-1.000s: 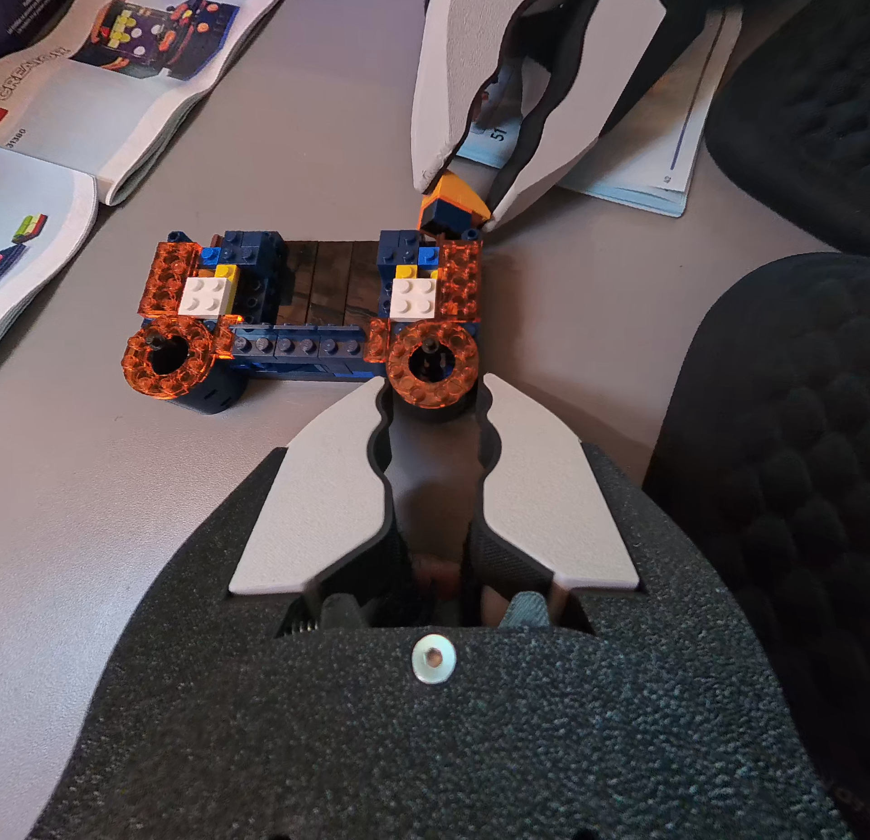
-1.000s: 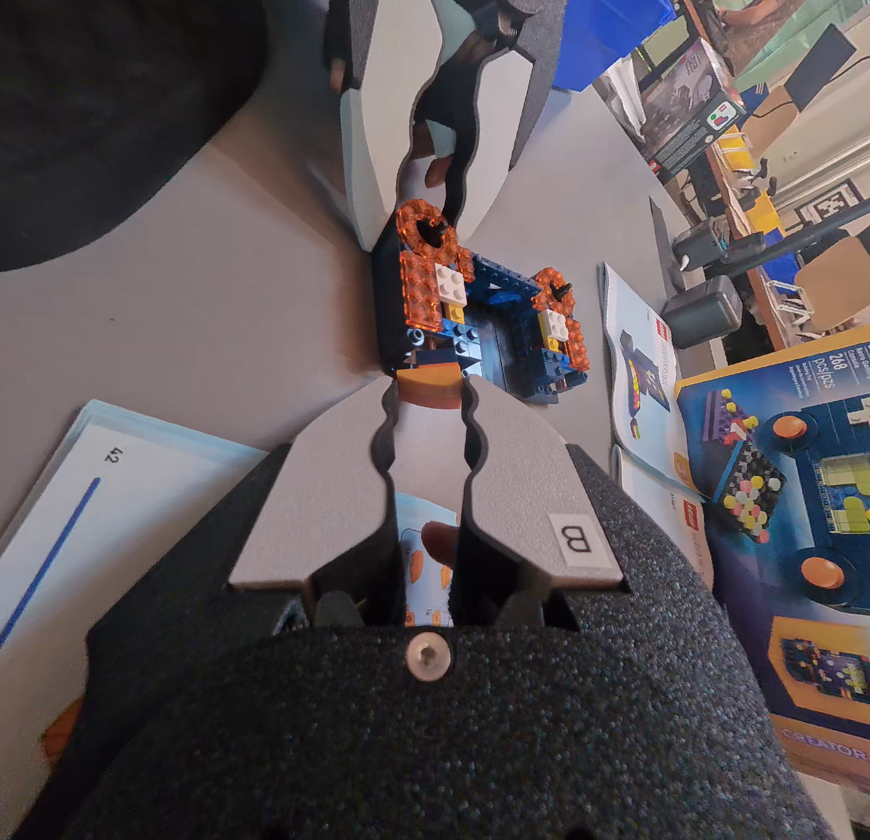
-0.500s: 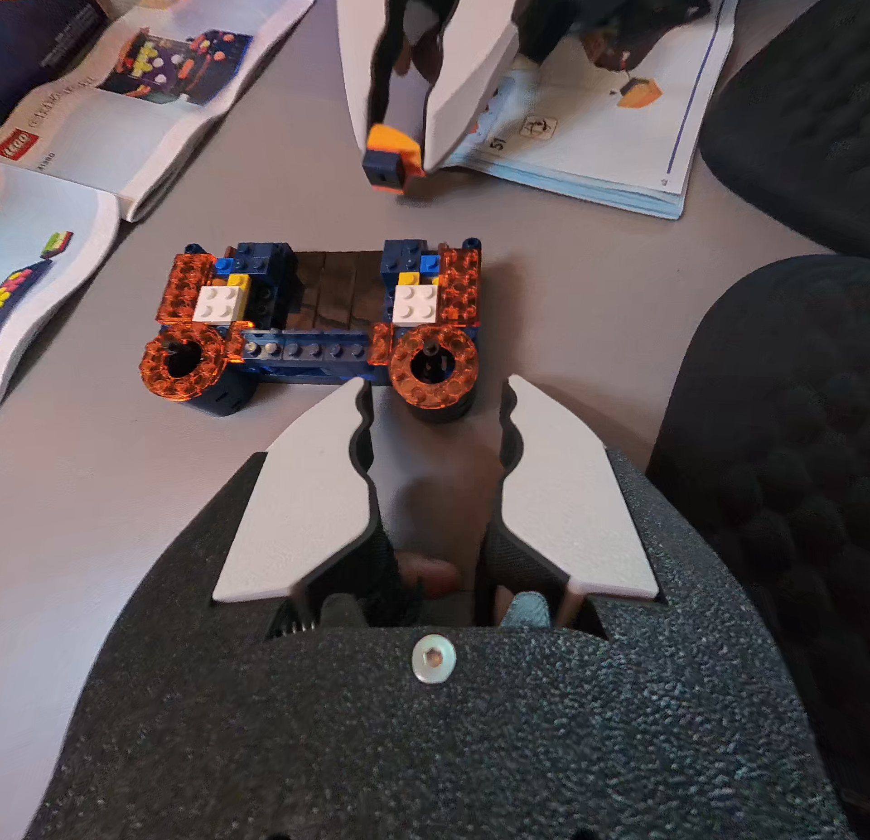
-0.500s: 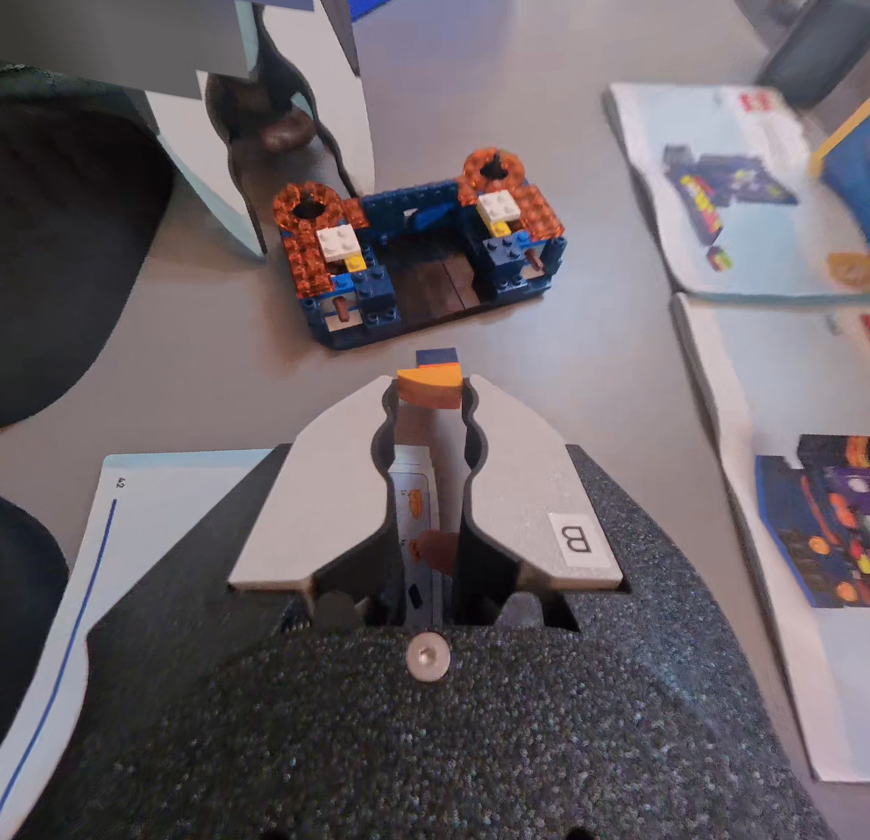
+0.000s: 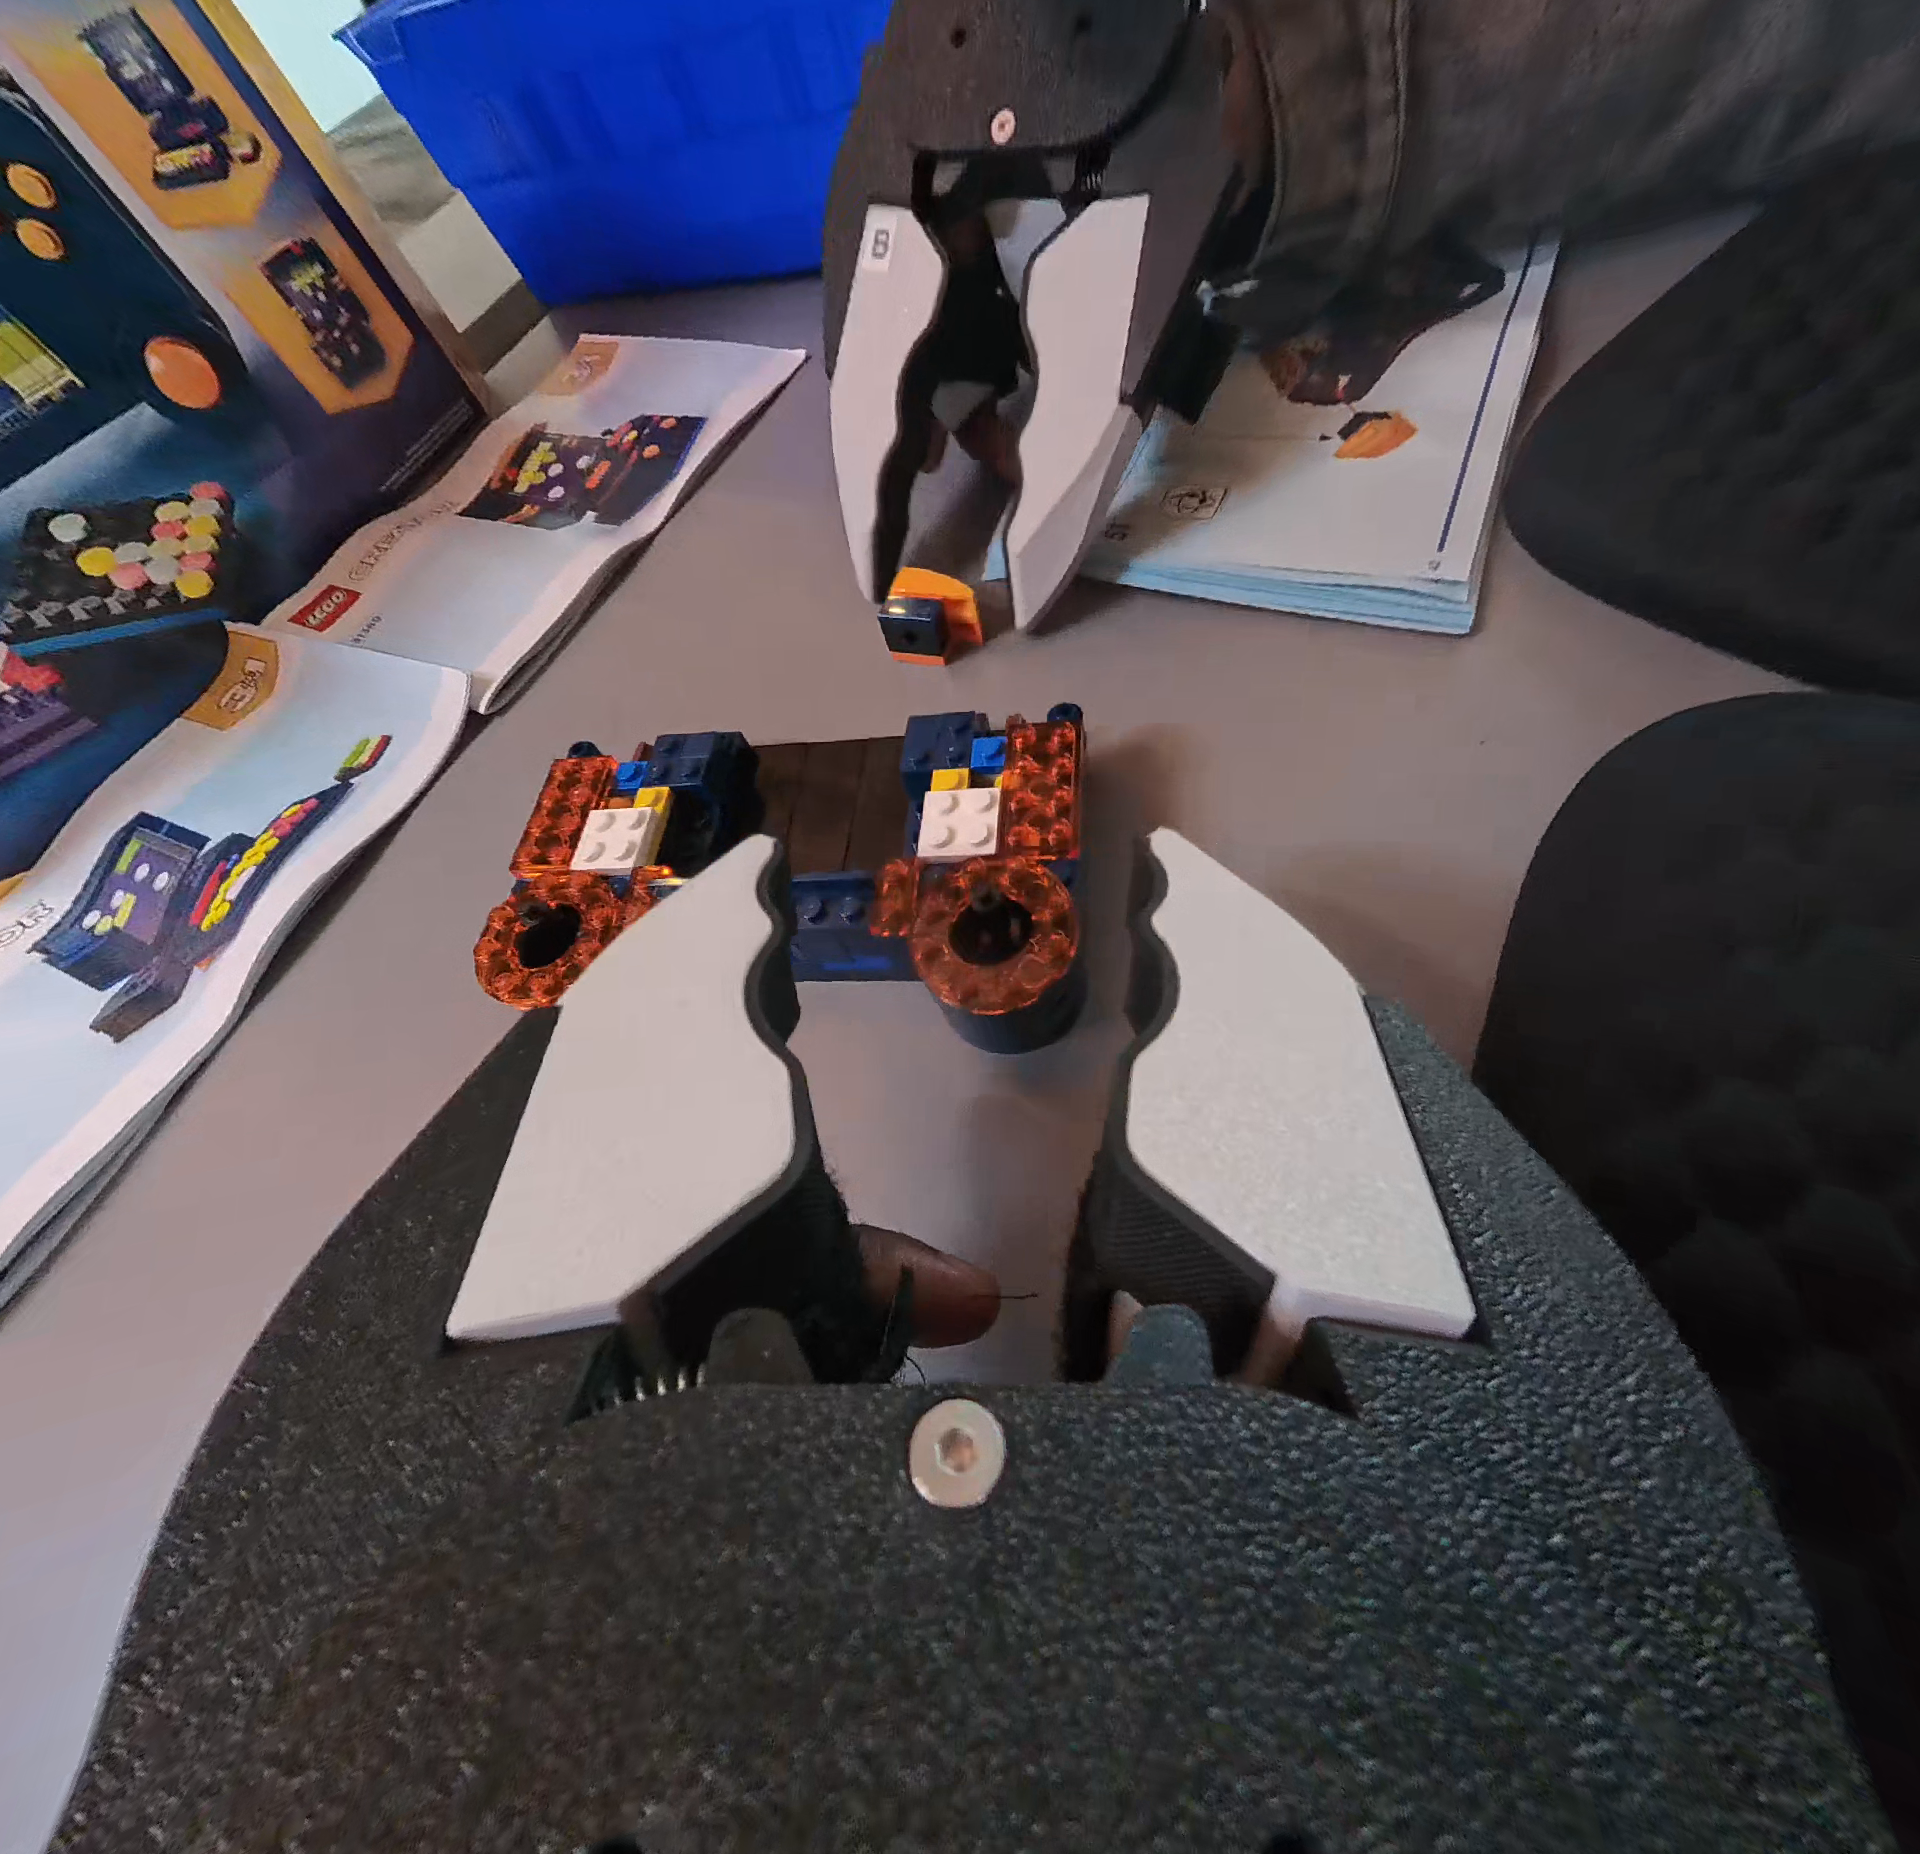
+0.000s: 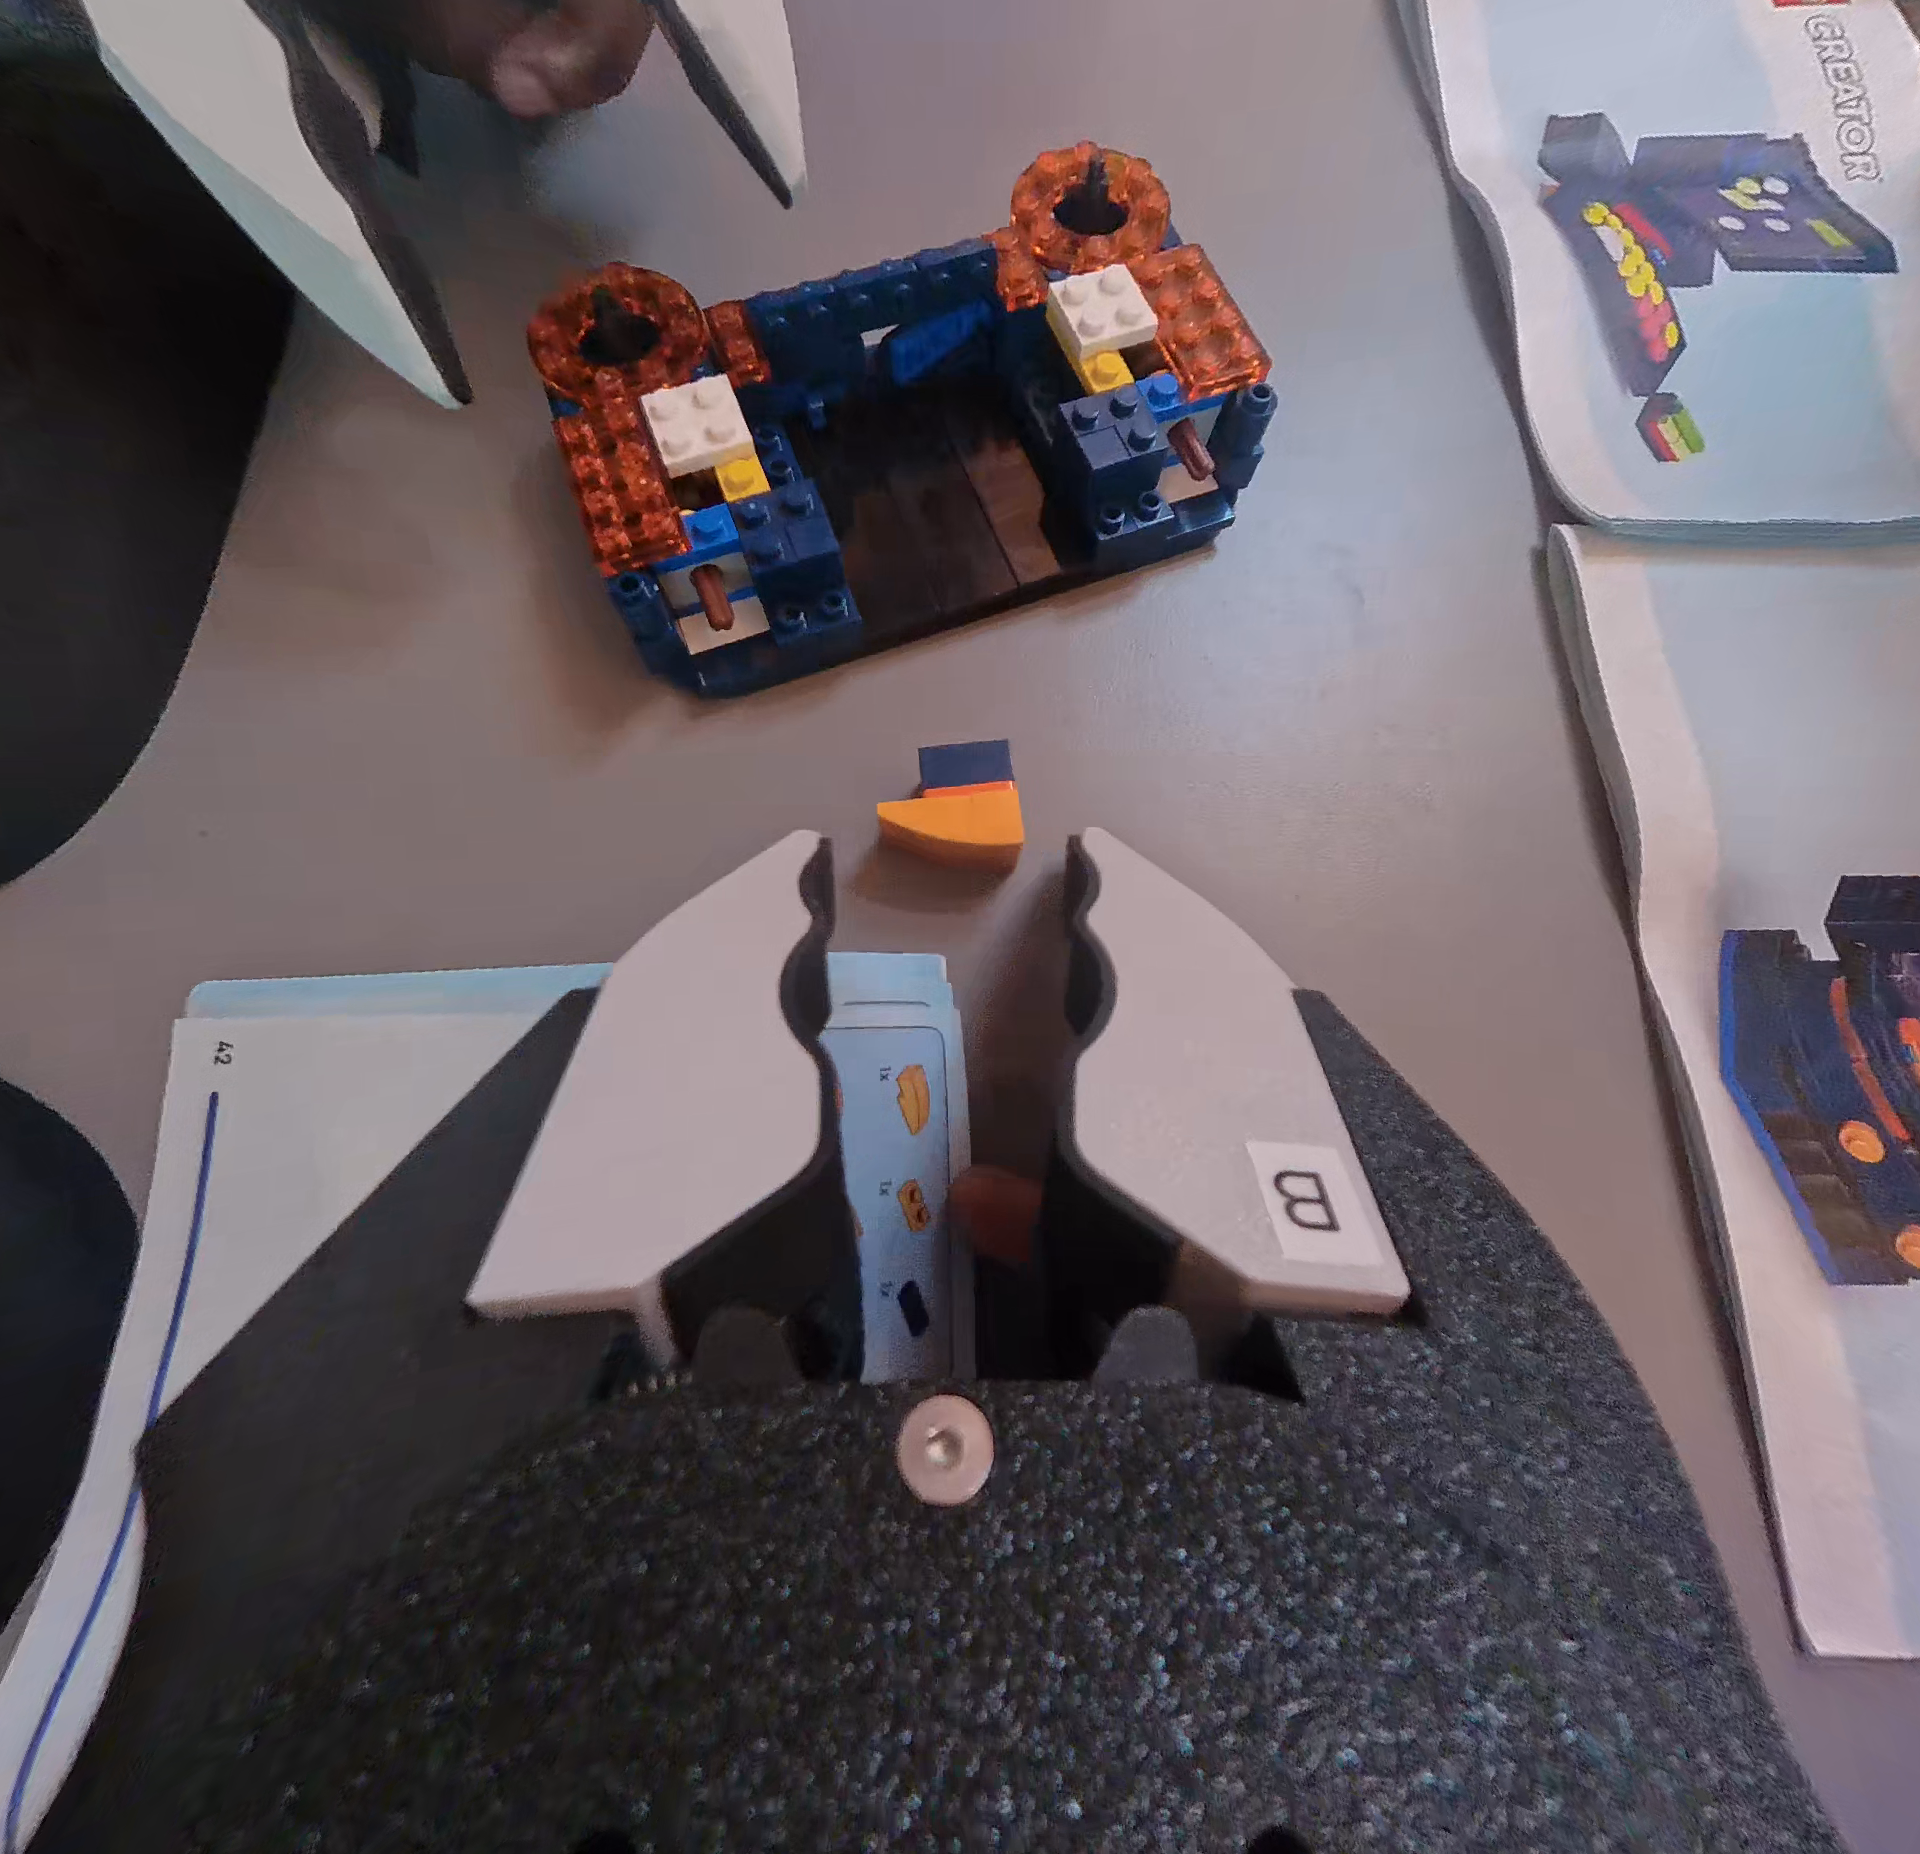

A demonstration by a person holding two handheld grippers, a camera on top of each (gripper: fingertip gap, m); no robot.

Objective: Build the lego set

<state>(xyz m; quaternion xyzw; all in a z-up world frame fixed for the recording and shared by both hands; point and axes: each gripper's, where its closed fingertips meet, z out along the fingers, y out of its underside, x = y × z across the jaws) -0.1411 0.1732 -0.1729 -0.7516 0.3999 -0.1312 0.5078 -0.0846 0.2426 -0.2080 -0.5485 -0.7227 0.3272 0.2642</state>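
Lying just ahead of right gripper's [image 6: 948, 843] spread fingers: orange/blue brick piece [image 6: 954, 805].

Brick model [image 6: 904, 433]: glossy plastic, w/ see-through orange rings at 12 o'clock. Small orange piece [image 6: 951, 817]: smooth plastic. Table [image 6: 1299, 765]: matt grey. Booklets [image 6: 1662, 246], 2 o'clock: paper. Gripper body [image 6: 935, 1648]: rough, grainy black; fingers [image 6: 675, 1077] matt grey.

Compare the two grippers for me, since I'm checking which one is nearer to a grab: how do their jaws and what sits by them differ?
The left gripper is spread wider than the right gripper. The left flanks the brick model's orange ring without pressing it; the right stands behind a small orange and blue piece lying free on the table. Both are open and hold nothing.
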